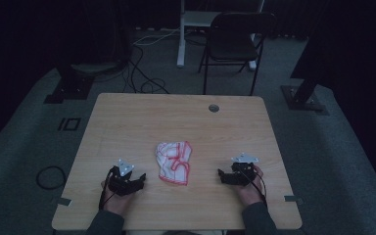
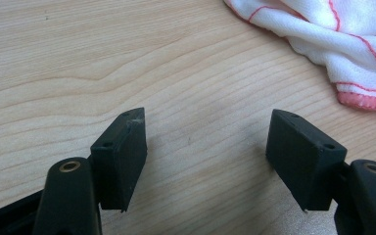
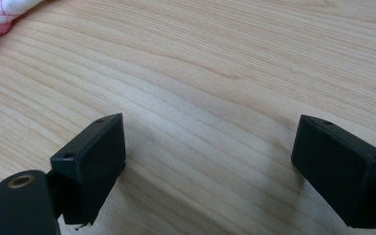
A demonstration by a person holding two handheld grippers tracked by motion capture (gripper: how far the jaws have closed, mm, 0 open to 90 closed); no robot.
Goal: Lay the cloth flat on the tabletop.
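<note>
Both tools, left tool (image 1: 139,178) and right tool (image 1: 221,174), rest wide and empty low in the frame, flanking the crumpled cloth (image 1: 175,162) mid-bench (image 1: 127,122), seemingly poised to reach it from 2 sides.

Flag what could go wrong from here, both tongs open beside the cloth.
1. The cloth lies crumpled, so a pinch may catch several layers or just a fold.
2. The left tongs sit low over the table; closing there could scrape wood.
3. The right tongs have the cloth off to one side, so a straight reach may miss.
</note>
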